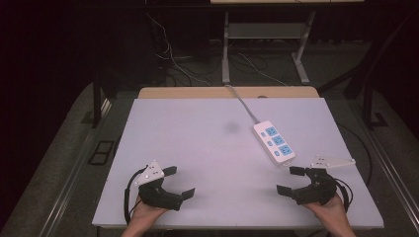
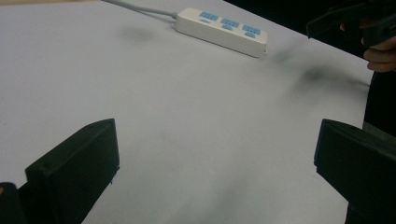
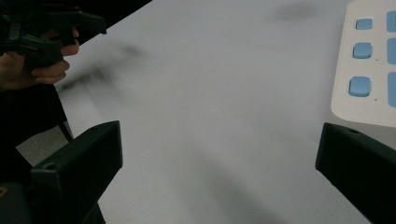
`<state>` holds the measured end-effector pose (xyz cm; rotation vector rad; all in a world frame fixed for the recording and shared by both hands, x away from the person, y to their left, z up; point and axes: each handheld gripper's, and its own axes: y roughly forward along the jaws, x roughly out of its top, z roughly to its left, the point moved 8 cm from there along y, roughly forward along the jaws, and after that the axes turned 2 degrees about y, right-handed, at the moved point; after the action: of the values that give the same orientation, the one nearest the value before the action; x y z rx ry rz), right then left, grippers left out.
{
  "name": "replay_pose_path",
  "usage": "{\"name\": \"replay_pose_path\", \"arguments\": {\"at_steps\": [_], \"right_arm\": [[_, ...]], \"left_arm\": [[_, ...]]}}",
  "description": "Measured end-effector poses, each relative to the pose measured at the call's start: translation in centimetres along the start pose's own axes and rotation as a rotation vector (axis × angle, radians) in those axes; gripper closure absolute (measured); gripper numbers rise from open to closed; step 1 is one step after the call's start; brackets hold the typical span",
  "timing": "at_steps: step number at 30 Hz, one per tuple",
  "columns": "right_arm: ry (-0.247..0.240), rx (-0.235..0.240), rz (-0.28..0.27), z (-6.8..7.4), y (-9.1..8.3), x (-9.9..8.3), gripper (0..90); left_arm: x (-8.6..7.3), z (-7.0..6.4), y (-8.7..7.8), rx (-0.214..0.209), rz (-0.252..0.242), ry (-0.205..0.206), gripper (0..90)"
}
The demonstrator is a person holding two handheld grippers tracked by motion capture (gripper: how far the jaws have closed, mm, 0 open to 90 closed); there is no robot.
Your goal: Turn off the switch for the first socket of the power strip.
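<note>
One power strip [image 1: 274, 142] lies on the right half of the pale worktop [image 1: 197, 148], set at a slant, its near end pointing toward the right gripper [image 1: 289, 180]. It is a white, flat, oblong block with rounded corners, carrying three light-blue socket faces in a row along its top and small blue buttons beside them. A grey-white cord [image 1: 239, 101] leaves its far end and runs over the far edge of the worktop.

The right gripper rests at the near right edge, held in a hand [image 1: 330, 210], jaws spread wide with nothing between them; the strip's near end sits just beyond its far jaw, not touching. The left gripper [image 1: 179, 182] sits at the near left, well apart from the strip, likewise released and holding nothing. In the left gripper view the strip [image 2: 221, 30] lies far ahead.
</note>
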<state>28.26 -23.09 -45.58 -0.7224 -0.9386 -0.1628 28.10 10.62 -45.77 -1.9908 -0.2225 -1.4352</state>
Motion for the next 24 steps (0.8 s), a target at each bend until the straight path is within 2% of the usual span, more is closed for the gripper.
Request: {"name": "replay_pose_path", "arguments": {"at_steps": [24], "right_arm": [[0.006,-0.003,0.021,-0.03,-0.13,-0.09,0.4]], "left_arm": [[-0.2,0.1,0.0,-0.005,0.015,0.004,0.0]]}}
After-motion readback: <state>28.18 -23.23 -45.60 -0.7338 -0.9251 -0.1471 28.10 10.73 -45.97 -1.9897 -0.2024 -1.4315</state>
